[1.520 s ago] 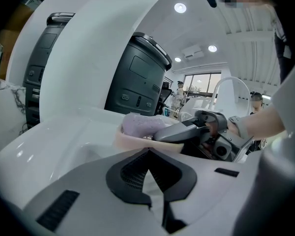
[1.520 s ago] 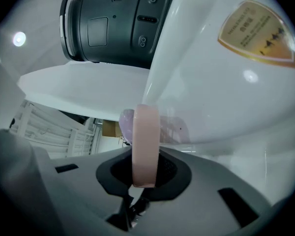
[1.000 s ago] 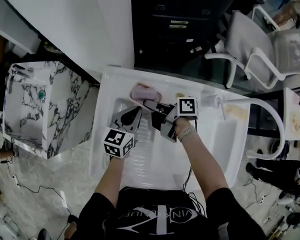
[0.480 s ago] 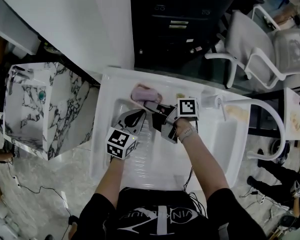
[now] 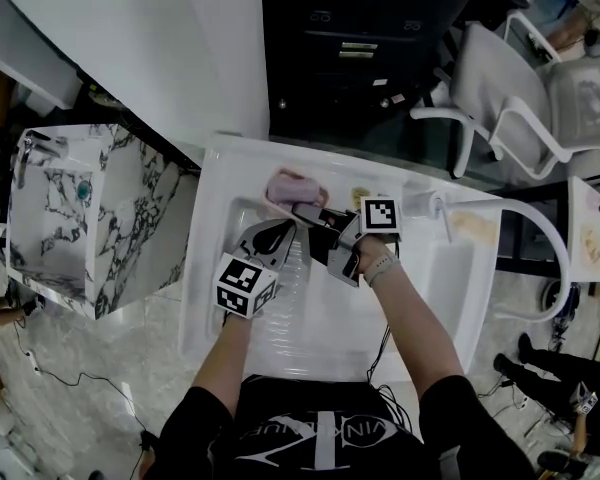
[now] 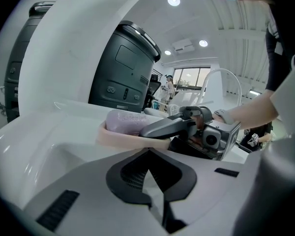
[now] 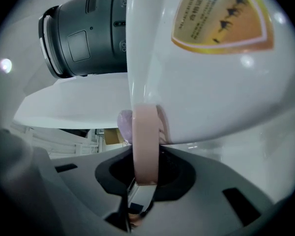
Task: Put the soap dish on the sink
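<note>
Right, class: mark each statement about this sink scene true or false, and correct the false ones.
1. A bar of soap lies in the soap dish. True.
2. The soap dish's rim is between the jaws of the right gripper. True; those jaws are opening.
3. The left gripper grips the soap dish. False: its jaws are together and empty, beside the dish.
4. The soap dish sits on the marble-patterned basin. False: it is at the back rim of the white sink.
</note>
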{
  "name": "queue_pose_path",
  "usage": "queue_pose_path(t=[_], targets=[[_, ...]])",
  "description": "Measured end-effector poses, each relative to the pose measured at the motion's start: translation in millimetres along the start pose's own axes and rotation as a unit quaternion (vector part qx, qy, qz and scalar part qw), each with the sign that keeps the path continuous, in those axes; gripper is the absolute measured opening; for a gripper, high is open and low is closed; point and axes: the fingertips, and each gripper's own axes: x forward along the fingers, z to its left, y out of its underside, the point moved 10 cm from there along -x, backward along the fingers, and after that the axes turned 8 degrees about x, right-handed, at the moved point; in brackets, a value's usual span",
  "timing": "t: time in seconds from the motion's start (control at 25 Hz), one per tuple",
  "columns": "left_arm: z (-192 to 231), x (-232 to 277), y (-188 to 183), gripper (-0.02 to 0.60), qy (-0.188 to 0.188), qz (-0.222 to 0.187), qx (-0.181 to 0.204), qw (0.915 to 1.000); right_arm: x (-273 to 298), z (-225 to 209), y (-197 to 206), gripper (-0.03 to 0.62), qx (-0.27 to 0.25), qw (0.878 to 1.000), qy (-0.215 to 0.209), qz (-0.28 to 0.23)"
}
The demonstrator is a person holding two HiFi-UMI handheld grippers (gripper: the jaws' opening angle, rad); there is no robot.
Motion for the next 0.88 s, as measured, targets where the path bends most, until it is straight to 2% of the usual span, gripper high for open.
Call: queue_pose_path(t=[0.04, 0.08, 0.12, 0.48, 0.88], targets=[[1, 0, 0, 0.014, -0.001, -0.001, -0.004, 1.0000, 0, 0, 0, 0.068, 0.002, 1.000, -0.005, 0.003], [1, 0, 0, 0.014, -0.002, -0.003, -0.007, 1.0000, 0, -1, 0, 0.132, 0.002, 1.000, -0.009, 0.006], [2, 0, -1, 0.014, -0.003, -0.004, -0.010, 0.9999, 0, -1, 0, 0.250, 0.002, 1.000, -0.012, 0.008], [2, 6, -2, 0.014, -0.003, -0.009, -0.016, 0.9998, -1, -2, -2, 0.249, -0.019, 1.000, -0.016, 0.015], [-4, 19, -5, 0.014, 0.007, -0.014, -0.028, 0.9995, -14, 3, 2, 0.249, -0.050, 0.999, 0.006, 0.003]])
